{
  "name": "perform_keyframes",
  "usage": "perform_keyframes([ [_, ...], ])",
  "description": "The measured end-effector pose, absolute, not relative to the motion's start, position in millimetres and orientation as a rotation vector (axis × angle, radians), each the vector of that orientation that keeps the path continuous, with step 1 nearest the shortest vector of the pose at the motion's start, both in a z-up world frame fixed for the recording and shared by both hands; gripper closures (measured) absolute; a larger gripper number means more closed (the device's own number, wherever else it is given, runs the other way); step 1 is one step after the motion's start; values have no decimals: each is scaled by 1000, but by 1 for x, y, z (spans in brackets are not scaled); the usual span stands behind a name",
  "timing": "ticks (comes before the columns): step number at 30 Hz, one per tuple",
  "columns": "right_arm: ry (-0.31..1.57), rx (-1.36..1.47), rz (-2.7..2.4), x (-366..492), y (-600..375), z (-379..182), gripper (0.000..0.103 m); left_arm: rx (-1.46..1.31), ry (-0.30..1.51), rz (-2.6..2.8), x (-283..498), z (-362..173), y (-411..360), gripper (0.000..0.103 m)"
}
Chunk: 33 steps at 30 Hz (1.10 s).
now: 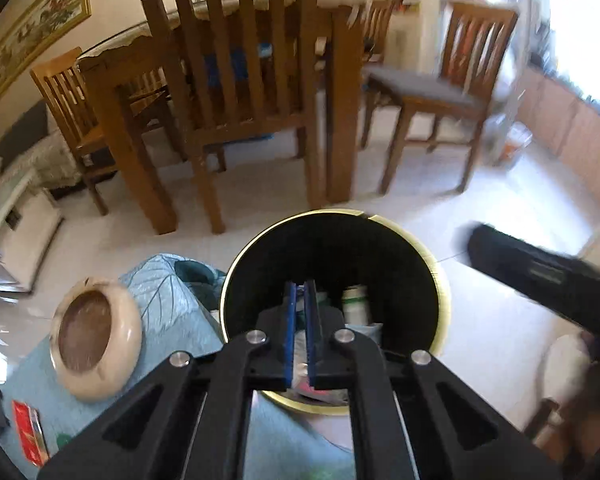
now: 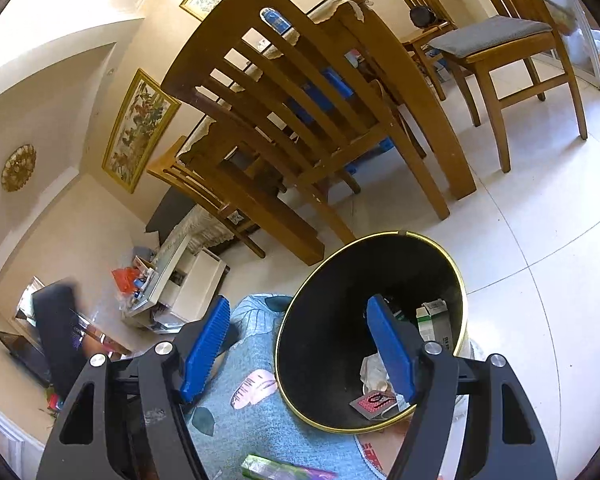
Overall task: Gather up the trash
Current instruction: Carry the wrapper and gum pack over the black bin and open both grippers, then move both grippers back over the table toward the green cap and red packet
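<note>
A black trash bin with a gold rim [image 1: 432, 264] stands on the floor beside a table with a blue leaf-print cloth [image 1: 168, 312]. Inside lie a white bottle [image 1: 356, 302] and several wrappers. My left gripper [image 1: 299, 292] hangs over the bin's mouth with its blue pads nearly together and nothing visible between them. In the right wrist view the bin [image 2: 458, 280] holds a green-white carton [image 2: 434, 320], crumpled paper [image 2: 374, 370] and a red card [image 2: 374, 402]. My right gripper [image 2: 300, 320] is wide open and empty at the bin's near rim. A green wrapper [image 2: 272, 468] lies on the cloth.
A cream round ashtray [image 1: 96, 332] and a red packet [image 1: 30, 430] sit on the cloth. Wooden chairs [image 1: 236, 80] and a dining table stand on the white tile floor beyond the bin. A low white cabinet [image 2: 184, 280] with clutter lies at left.
</note>
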State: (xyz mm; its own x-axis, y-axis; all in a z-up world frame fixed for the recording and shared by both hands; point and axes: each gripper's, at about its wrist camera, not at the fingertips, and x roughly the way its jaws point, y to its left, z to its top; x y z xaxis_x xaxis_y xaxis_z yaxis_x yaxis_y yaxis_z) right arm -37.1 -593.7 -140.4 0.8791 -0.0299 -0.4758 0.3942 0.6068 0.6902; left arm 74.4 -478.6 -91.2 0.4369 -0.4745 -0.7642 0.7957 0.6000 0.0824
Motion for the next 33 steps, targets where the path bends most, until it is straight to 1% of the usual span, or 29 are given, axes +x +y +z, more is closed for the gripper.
perform_keyframes([
  [1, 452, 900, -255, -37, -594, -142, 31, 474, 797, -824, 79, -100, -487, 98],
  [3, 470, 922, -263, -33, -597, -153, 25, 462, 804, -806, 80, -110, -494, 98],
  [4, 496, 958, -250, -26, -600, -166, 26, 453, 824, -793, 80, -120, -497, 98],
  [5, 543, 996, -232, -17, -601, -182, 33, 446, 853, -789, 80, -129, -497, 98],
  [6, 557, 1004, -230, -15, -601, -186, 35, 438, 877, -791, 79, -135, -496, 98],
  [7, 551, 998, -230, -15, -600, -183, 35, 430, 891, -799, 76, -139, -492, 98],
  [9, 492, 951, -227, -21, -597, -165, 31, 434, 867, -810, 67, -135, -477, 98],
  [10, 470, 914, -236, -24, -593, -155, 25, 436, 846, -810, 63, -130, -465, 97],
  [11, 459, 881, -247, -25, -588, -148, 21, 434, 833, -809, 62, -127, -452, 96],
  [13, 461, 846, -240, -21, -578, -142, 21, 436, 820, -804, 60, -118, -423, 94],
  [14, 472, 837, -232, -17, -572, -142, 20, 436, 816, -801, 60, -114, -411, 90],
  [15, 483, 827, -223, -13, -566, -141, 20, 432, 809, -795, 60, -110, -396, 75],
  [16, 489, 817, -213, -9, -561, -141, 20, 427, 802, -787, 60, -107, -380, 63],
  [17, 494, 803, -203, -4, -554, -139, 20, 420, 785, -763, 60, -102, -358, 38],
  [18, 499, 786, -192, 1, -548, -137, 19, 415, 764, -739, 59, -98, -342, 24],
  [19, 505, 770, -181, 5, -542, -135, 16, 411, 739, -708, 60, -94, -323, 20],
  [21, 527, 716, -150, 18, -521, -131, 16, 401, 713, -660, 60, -88, -285, 13],
  [24, 566, 632, -87, 39, -488, -126, 16, 354, 725, -604, 70, -86, -237, 5],
  [27, 621, 552, -15, 61, -447, -126, 15, 290, 751, -542, 82, -88, -191, 4],
  [33, 771, 343, 127, 111, -347, -140, 15, 198, 783, -461, 111, -88, -127, 4],
])
